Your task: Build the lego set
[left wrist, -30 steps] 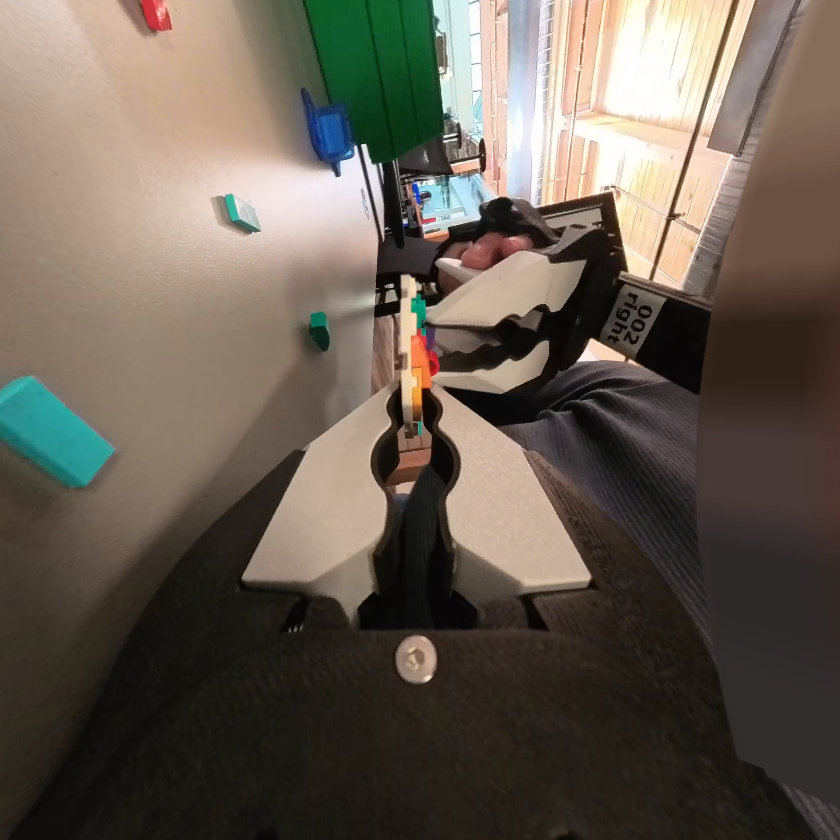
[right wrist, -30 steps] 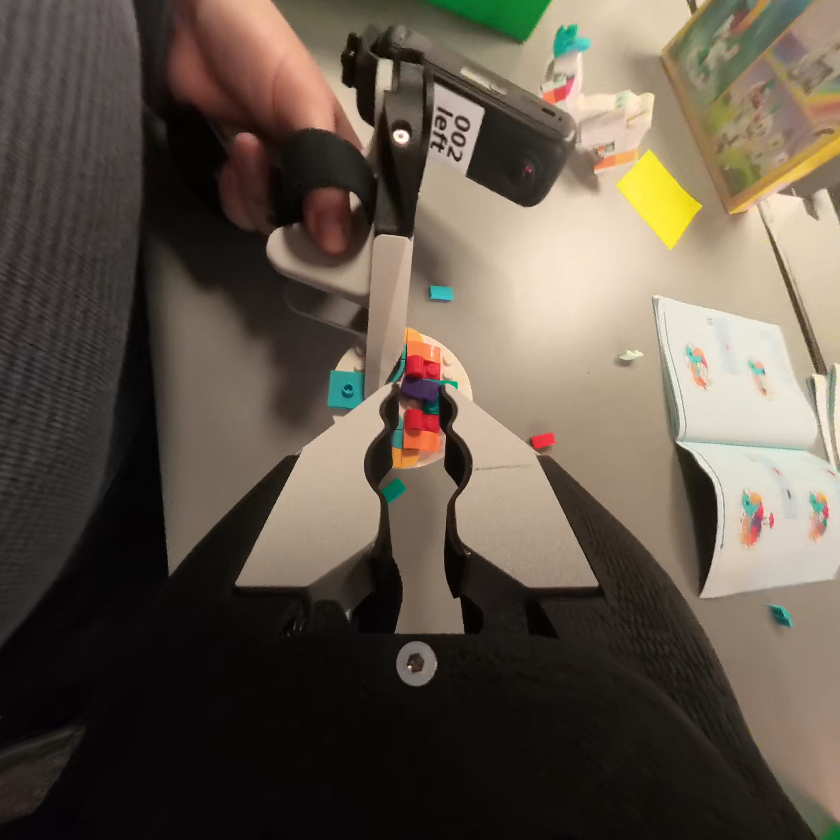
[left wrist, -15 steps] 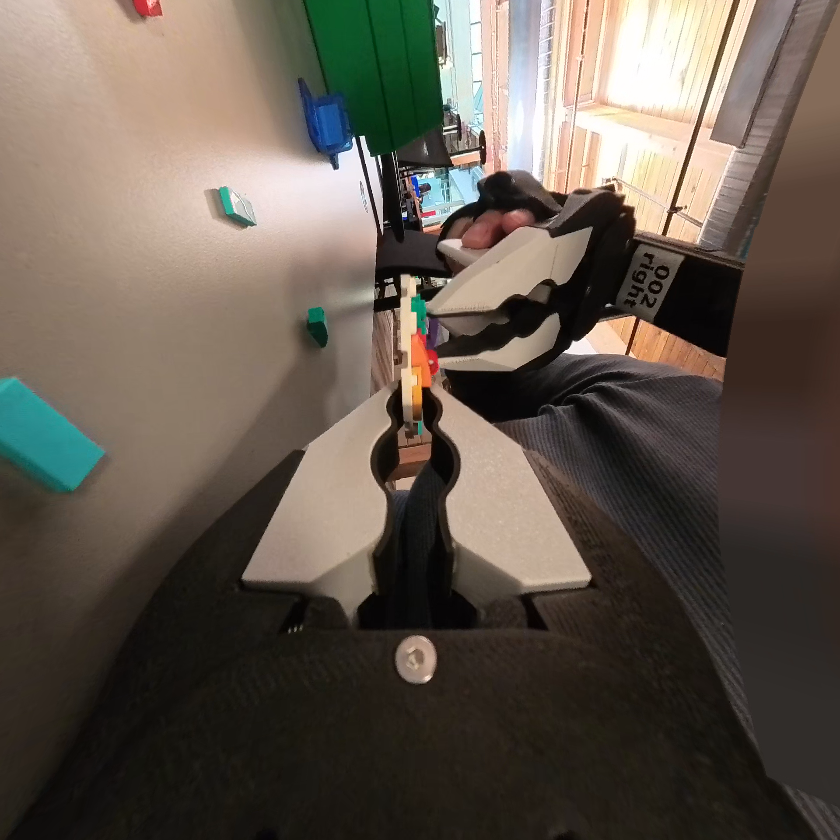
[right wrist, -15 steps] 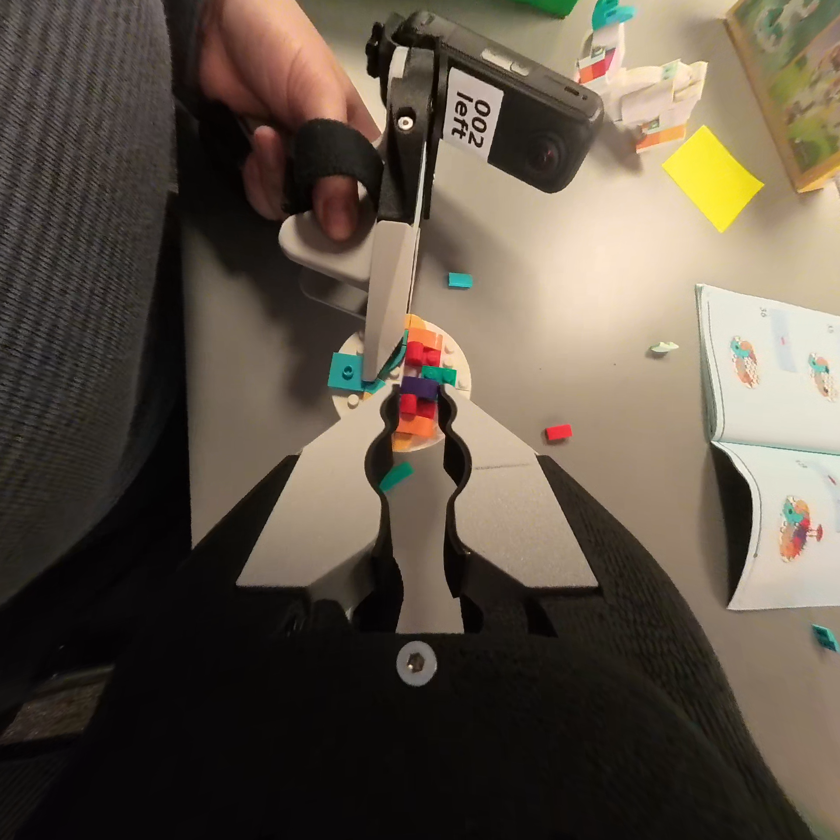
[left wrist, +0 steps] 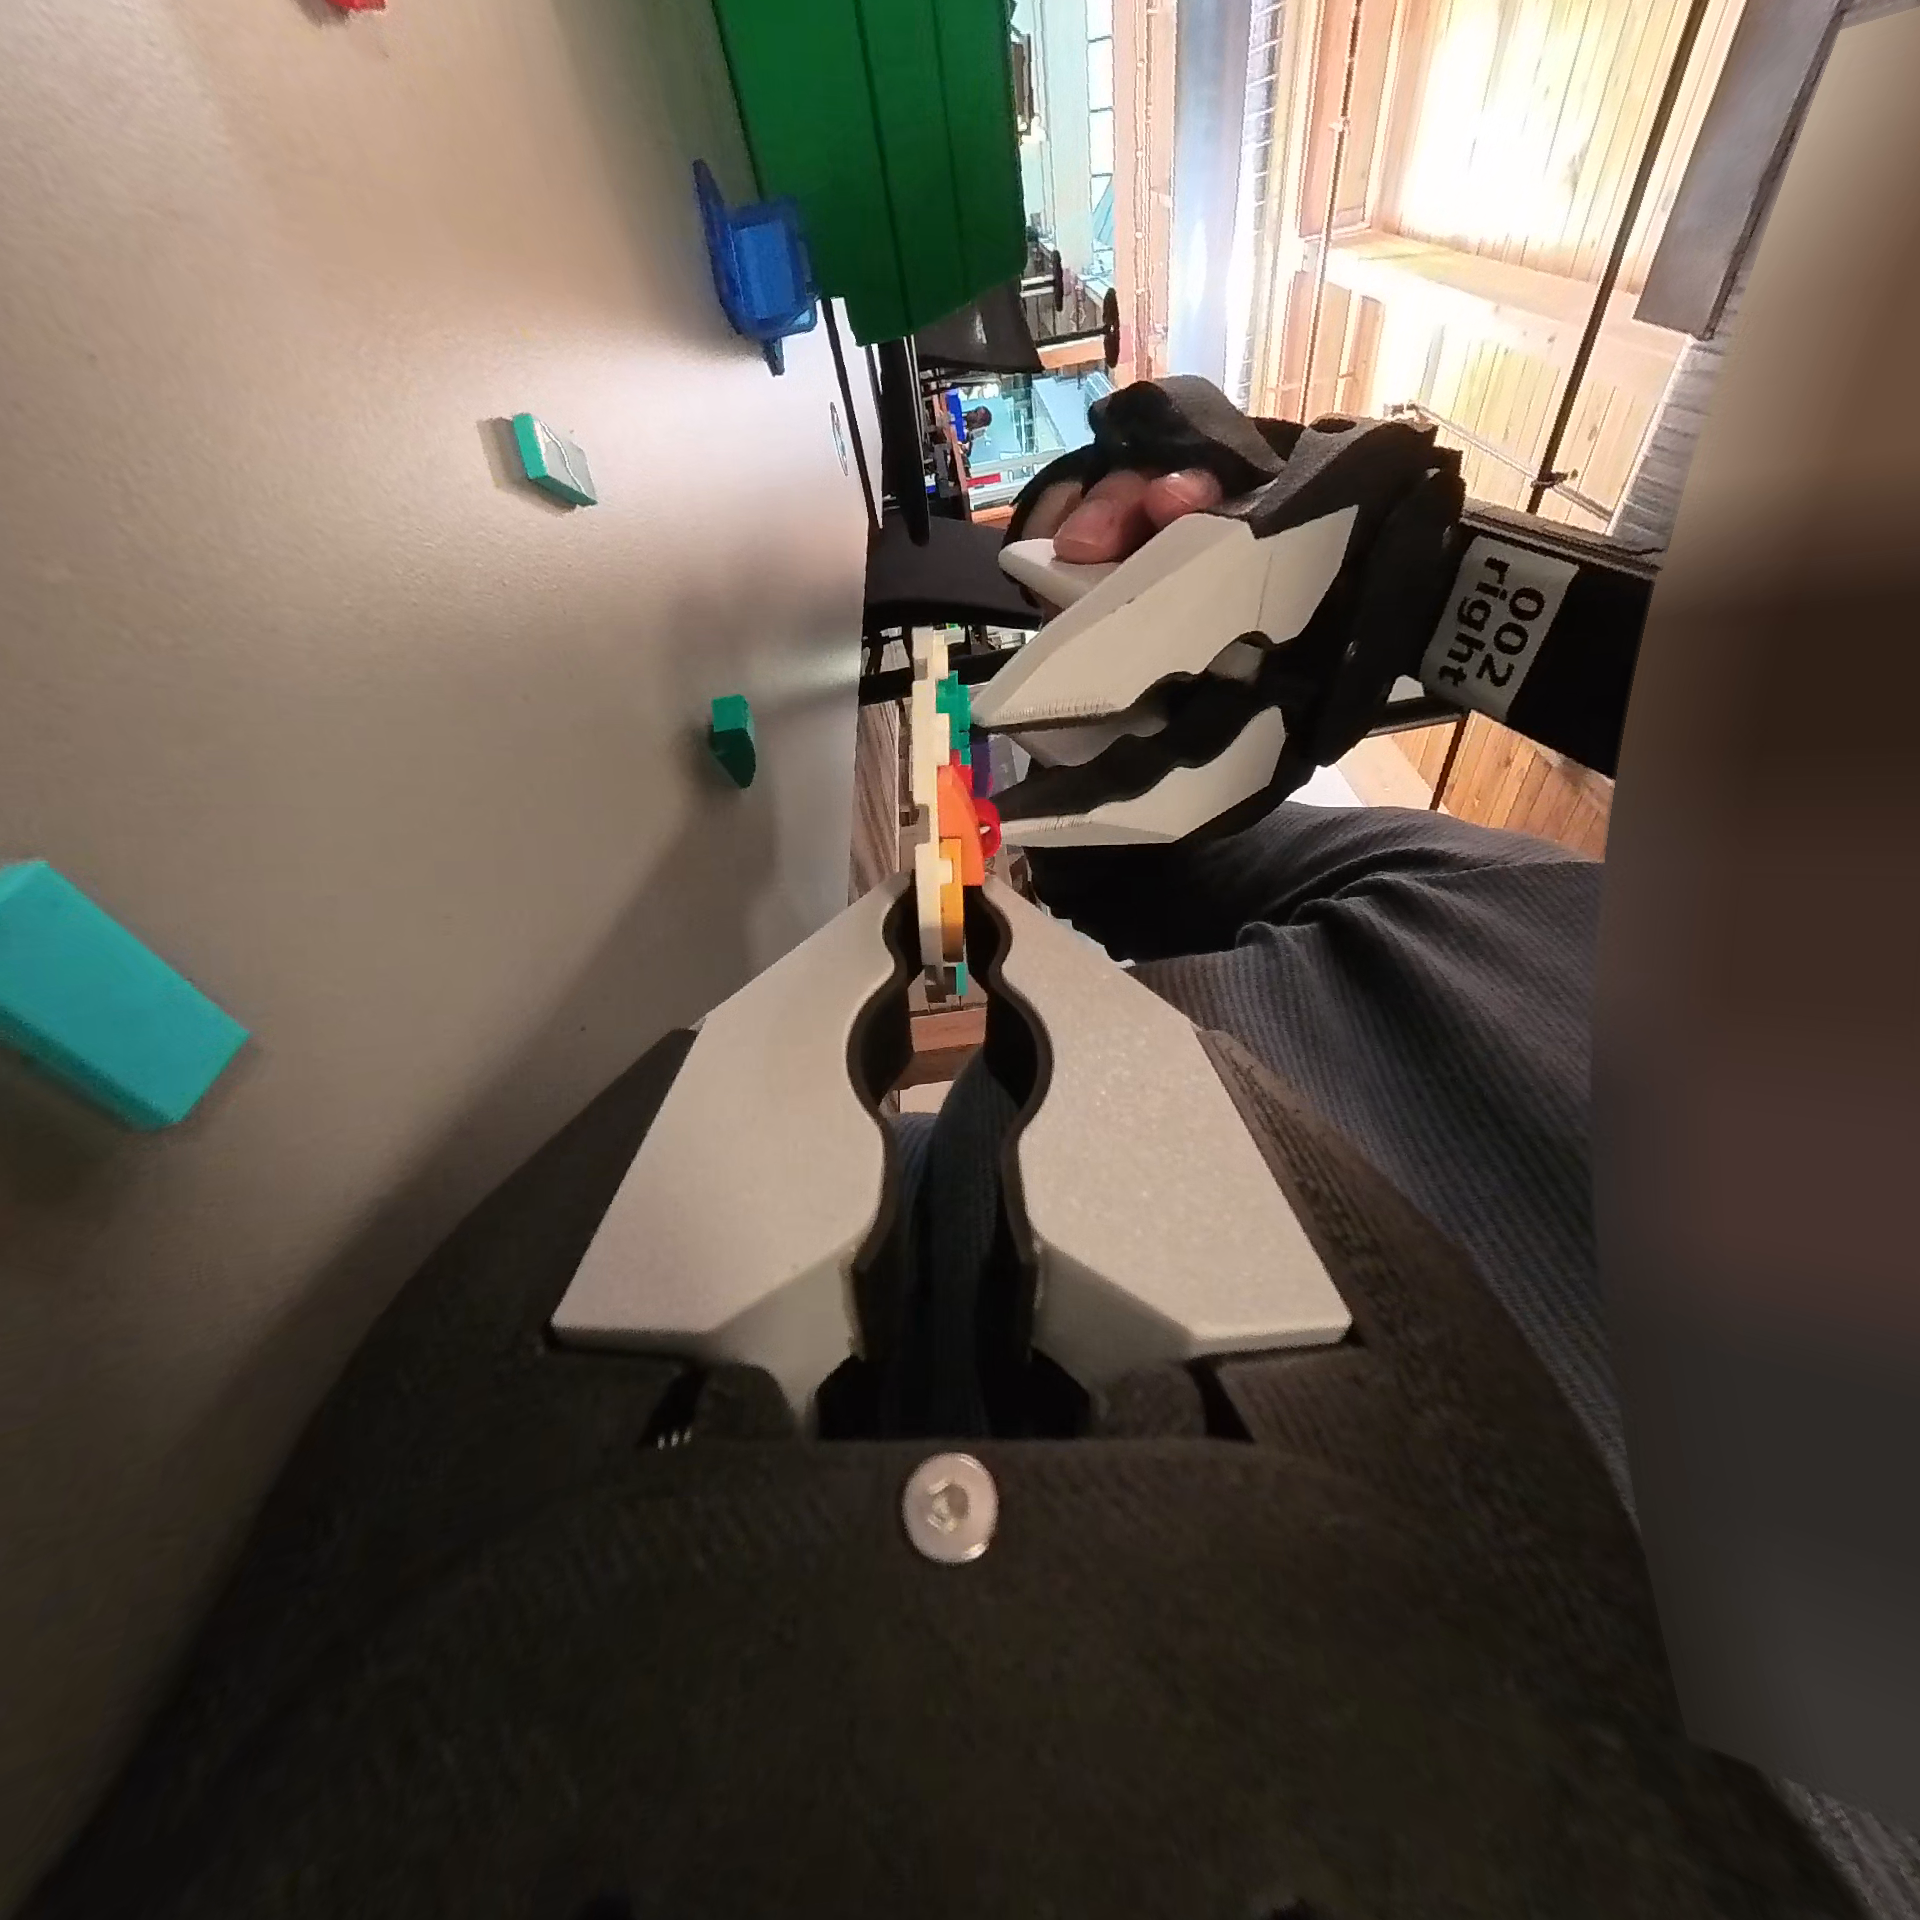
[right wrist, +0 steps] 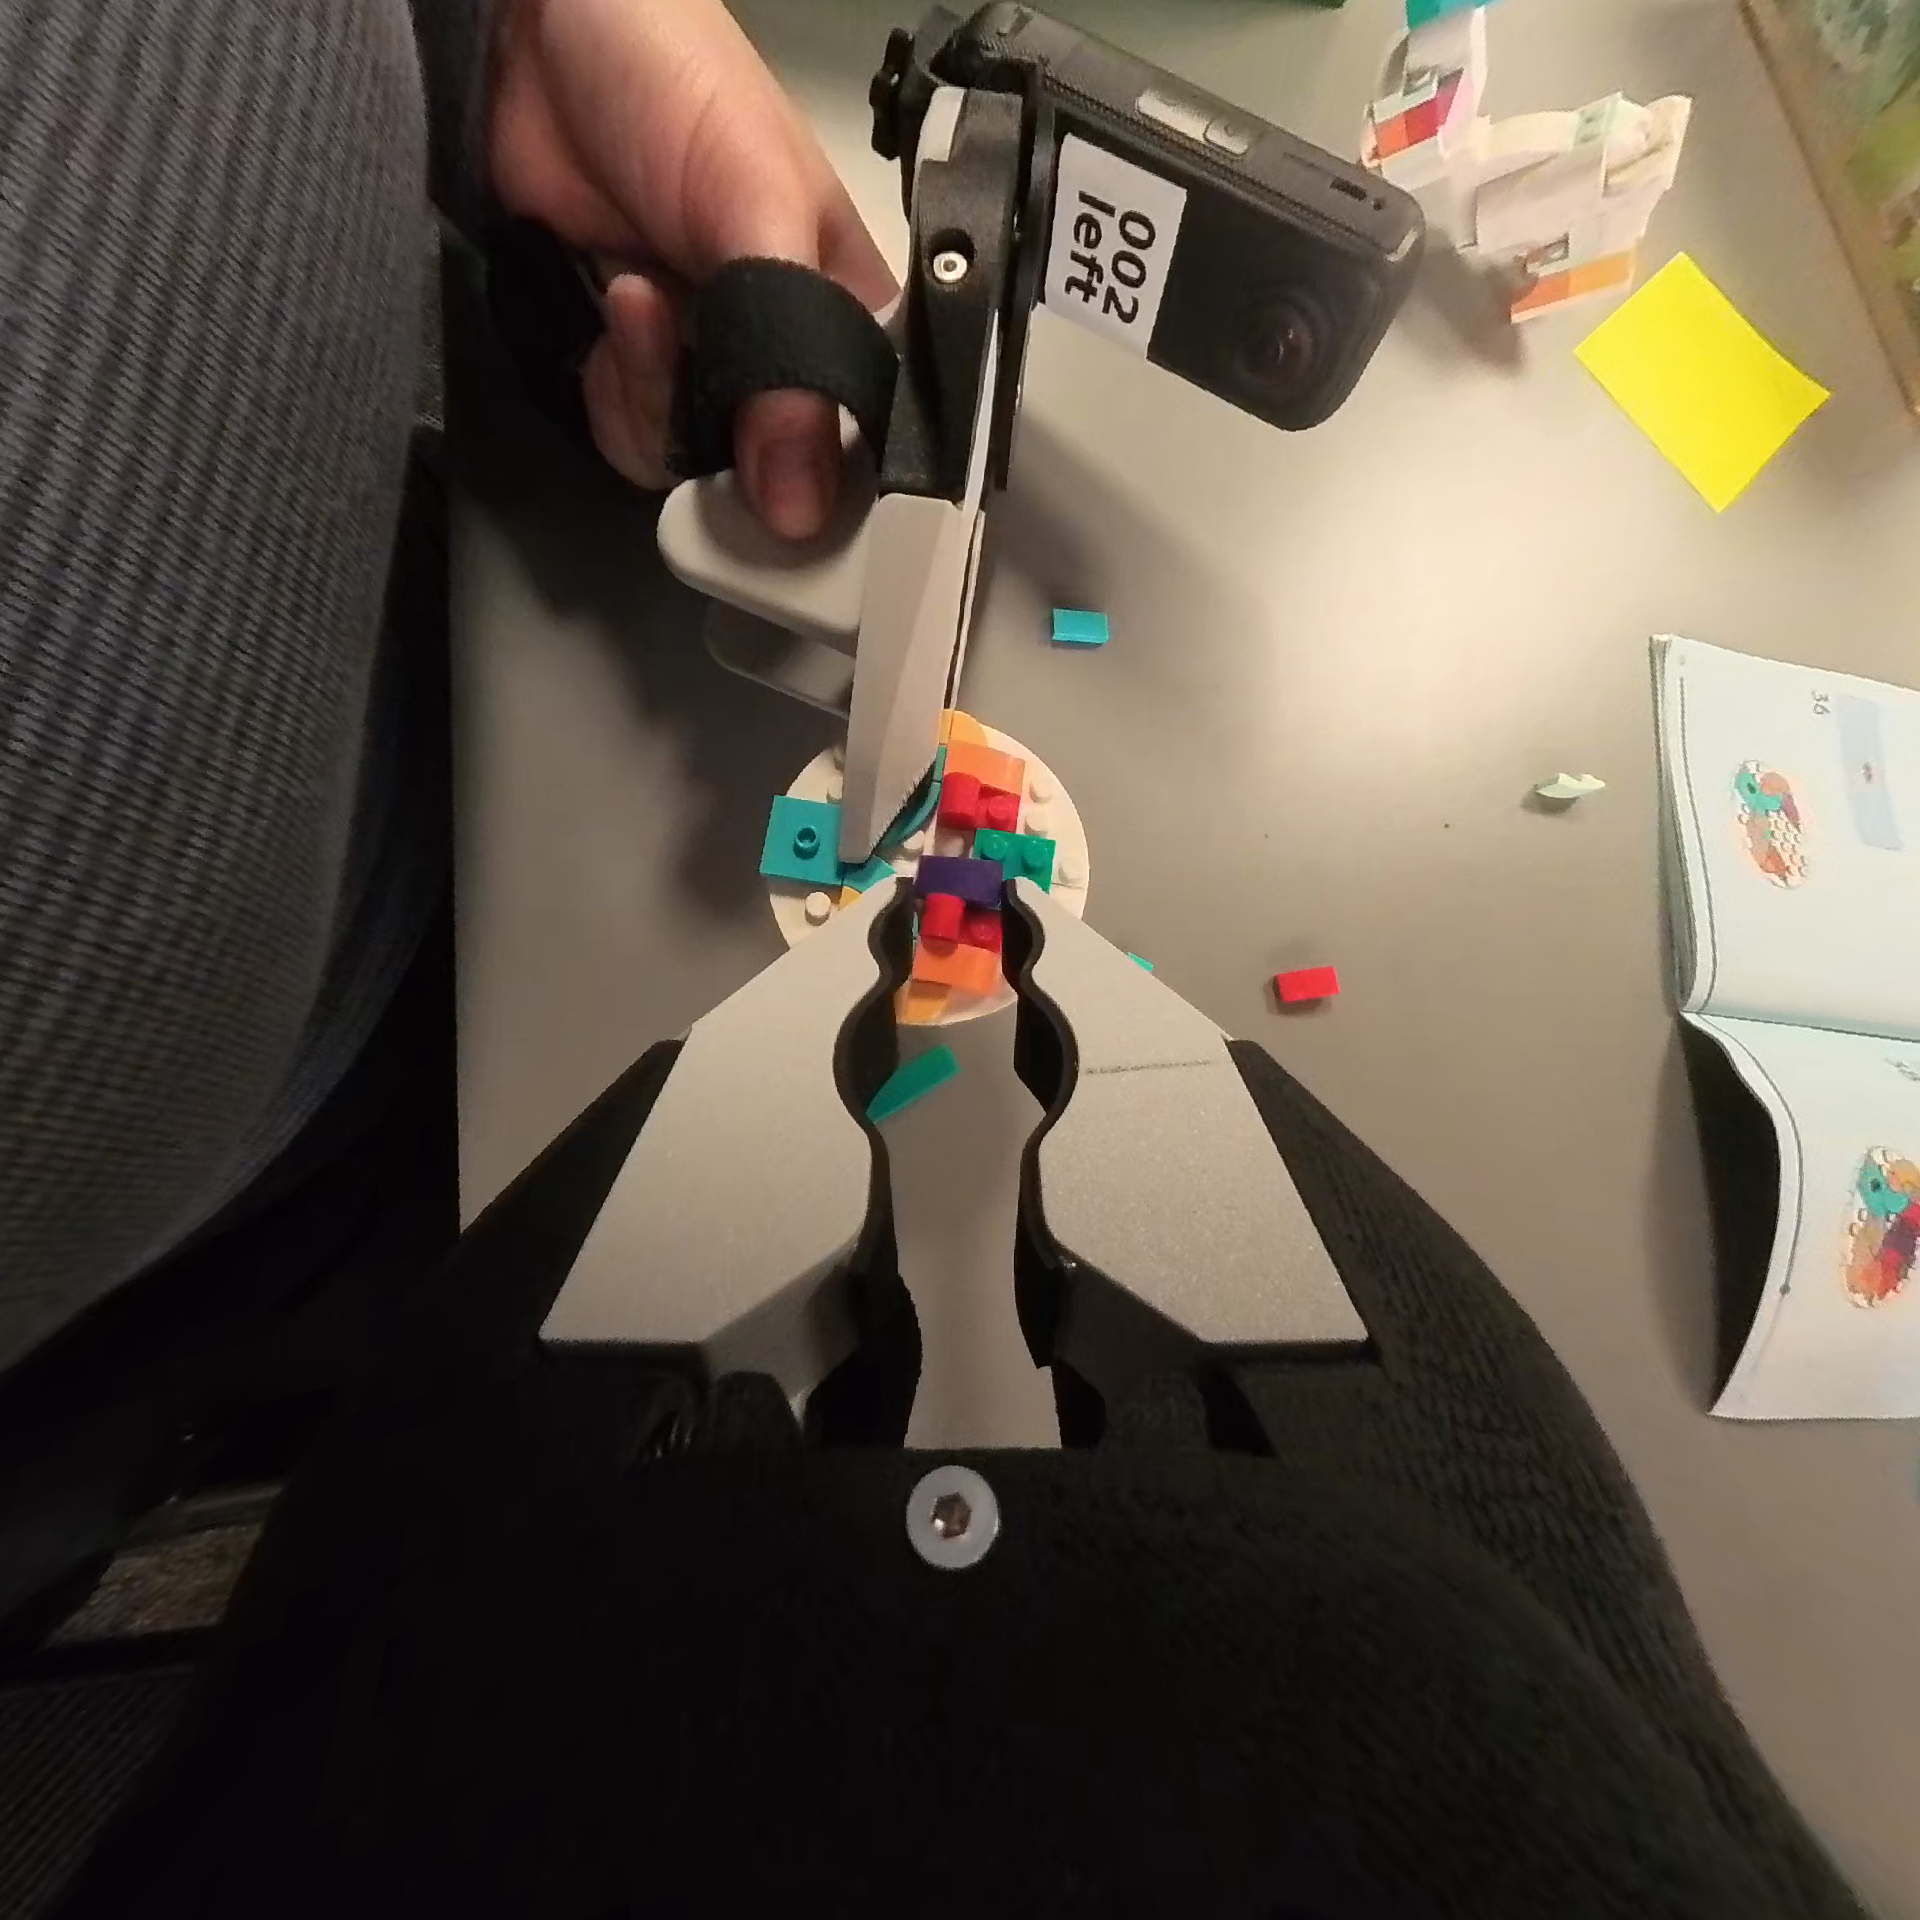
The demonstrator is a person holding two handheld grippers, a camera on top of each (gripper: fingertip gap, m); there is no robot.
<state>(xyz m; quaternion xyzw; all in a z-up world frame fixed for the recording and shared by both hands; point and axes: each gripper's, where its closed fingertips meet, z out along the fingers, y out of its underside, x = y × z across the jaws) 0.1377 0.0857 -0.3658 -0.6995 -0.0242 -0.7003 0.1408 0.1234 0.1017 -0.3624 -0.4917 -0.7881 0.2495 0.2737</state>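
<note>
Clamping the round white plate [left wrist: 940,914] edge-on above the tabletop [right wrist: 1299,727], the left gripper [left wrist: 943,896] held firm. The right gripper [right wrist: 958,902] had eased back, jaws spread, around the purple brick [right wrist: 958,881], likely seated.

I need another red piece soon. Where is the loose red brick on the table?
In the right wrist view, the red brick lies on the grey table, right of the round lego disc, short of the open booklet.

Counts, table [right wrist: 1351,644]: two grippers, left gripper [right wrist: 868,847] and right gripper [right wrist: 948,940]. One round white lego plate [right wrist: 1060,831]. One red loose brick [right wrist: 1306,983]. One yellow note [right wrist: 1699,395]. One open instruction booklet [right wrist: 1787,935].
</note>
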